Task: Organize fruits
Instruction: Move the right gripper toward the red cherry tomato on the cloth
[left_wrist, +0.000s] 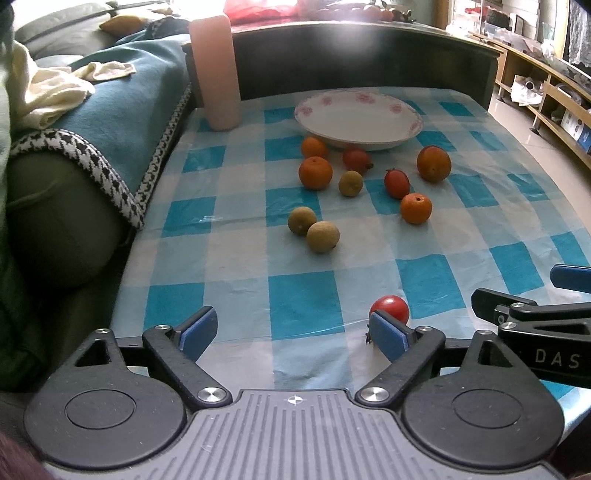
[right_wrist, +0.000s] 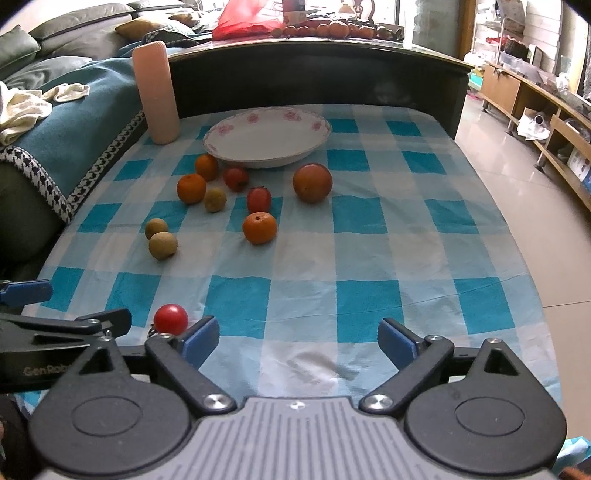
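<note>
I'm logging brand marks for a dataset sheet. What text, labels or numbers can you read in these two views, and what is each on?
"DAS": pale letters on the black body of the right tool, seen at the right edge of the left wrist view; the word may run on out of frame.
"GenRobo": faint letters on the black body of the left tool, seen in the right wrist view; cut off by the right tool's frame.
Boxes on the shelves: print too small to read.

Home living room: sofa (right_wrist: 22, 48) with blanket (left_wrist: 125, 110), checked tablecloth (right_wrist: 369, 240), floral plate (right_wrist: 317, 138), low shelving (right_wrist: 546, 110) along wall.
</note>
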